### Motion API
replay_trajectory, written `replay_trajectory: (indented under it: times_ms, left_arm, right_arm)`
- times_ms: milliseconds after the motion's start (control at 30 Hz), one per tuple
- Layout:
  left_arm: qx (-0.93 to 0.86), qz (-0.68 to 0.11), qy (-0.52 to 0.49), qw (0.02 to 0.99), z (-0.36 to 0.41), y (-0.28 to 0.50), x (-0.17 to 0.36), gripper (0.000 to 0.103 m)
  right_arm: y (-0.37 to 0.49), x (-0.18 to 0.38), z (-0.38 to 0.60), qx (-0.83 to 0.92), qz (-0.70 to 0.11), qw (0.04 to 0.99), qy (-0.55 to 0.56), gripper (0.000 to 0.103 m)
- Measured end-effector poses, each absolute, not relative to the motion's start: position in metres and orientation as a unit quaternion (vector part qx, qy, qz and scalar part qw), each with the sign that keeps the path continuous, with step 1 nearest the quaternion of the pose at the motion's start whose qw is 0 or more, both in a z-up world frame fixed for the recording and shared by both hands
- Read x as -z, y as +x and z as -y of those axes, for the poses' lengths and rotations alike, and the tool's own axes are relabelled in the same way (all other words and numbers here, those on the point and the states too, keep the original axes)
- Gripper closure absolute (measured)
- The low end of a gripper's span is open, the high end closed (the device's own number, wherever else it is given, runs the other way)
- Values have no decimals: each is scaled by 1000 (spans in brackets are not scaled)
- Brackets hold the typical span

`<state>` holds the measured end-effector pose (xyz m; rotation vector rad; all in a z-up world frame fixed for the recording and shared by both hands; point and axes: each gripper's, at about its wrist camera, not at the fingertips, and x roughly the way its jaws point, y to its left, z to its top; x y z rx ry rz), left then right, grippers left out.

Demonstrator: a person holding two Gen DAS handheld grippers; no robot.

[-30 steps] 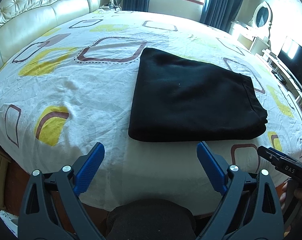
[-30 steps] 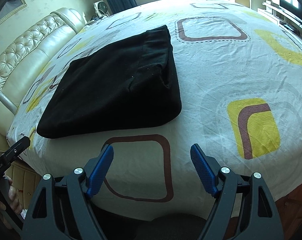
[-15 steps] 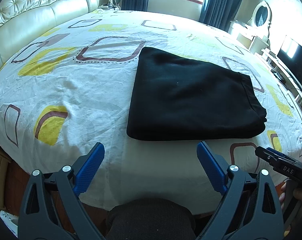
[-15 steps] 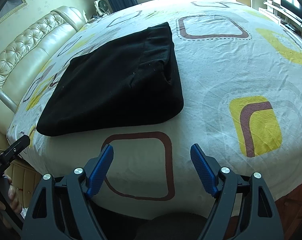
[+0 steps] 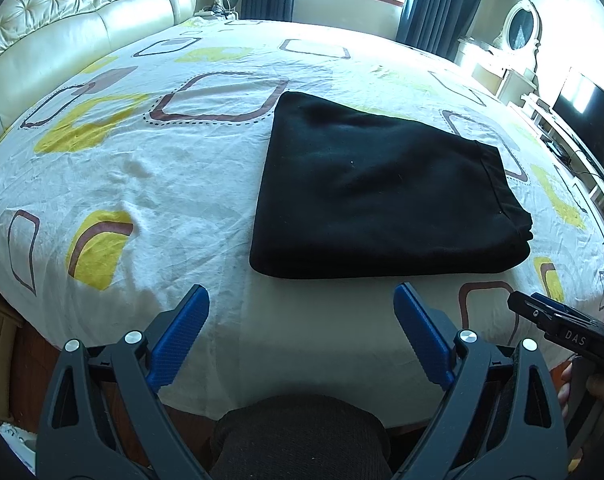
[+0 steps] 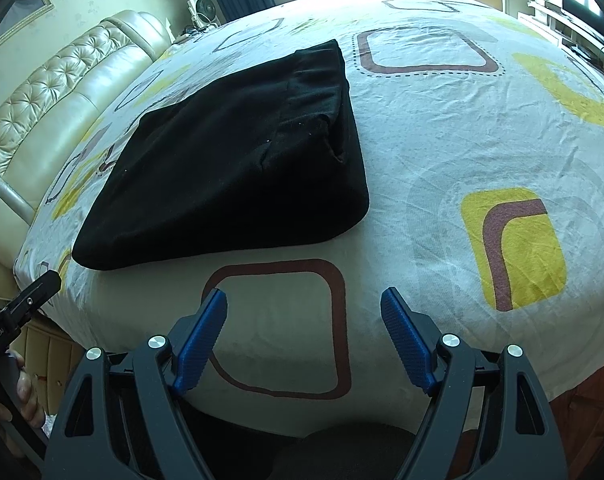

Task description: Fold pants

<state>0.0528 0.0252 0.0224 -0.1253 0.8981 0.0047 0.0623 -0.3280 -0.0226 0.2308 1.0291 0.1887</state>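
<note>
Sunlit bedroom, tufted cream headboard (image 5: 81, 12) at the back: on the bed (image 5: 141, 184), with its sheet of yellow and brown squares, the black pants (image 5: 378, 196) lie already folded into a thick rectangle, toward the near edge and right of centre. Your left gripper (image 5: 302, 332) and right gripper (image 6: 304, 332) both hang over the bed's near edge, short of the cloth, blue jaws spread wide with nothing between them. Expect the bundle to be soft, limp and fairly light; lifted by one layer, it would likely sag open. Should you fold again, pinch all layers at the two near corners. Matte, faintly linty fabric; the stitched band (image 5: 498, 192) and open layers sit at the right end, and the near edge looks rounded.
</note>
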Motion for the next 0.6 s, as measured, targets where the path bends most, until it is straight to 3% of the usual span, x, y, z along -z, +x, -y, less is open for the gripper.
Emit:
replay_trajectory:
  times_ms: [600]
  left_arm:
    - [0, -433, -60, 899, -22, 52, -22, 10]
  right_arm:
    - [61, 26, 326, -90, -495, 857, 112, 25]
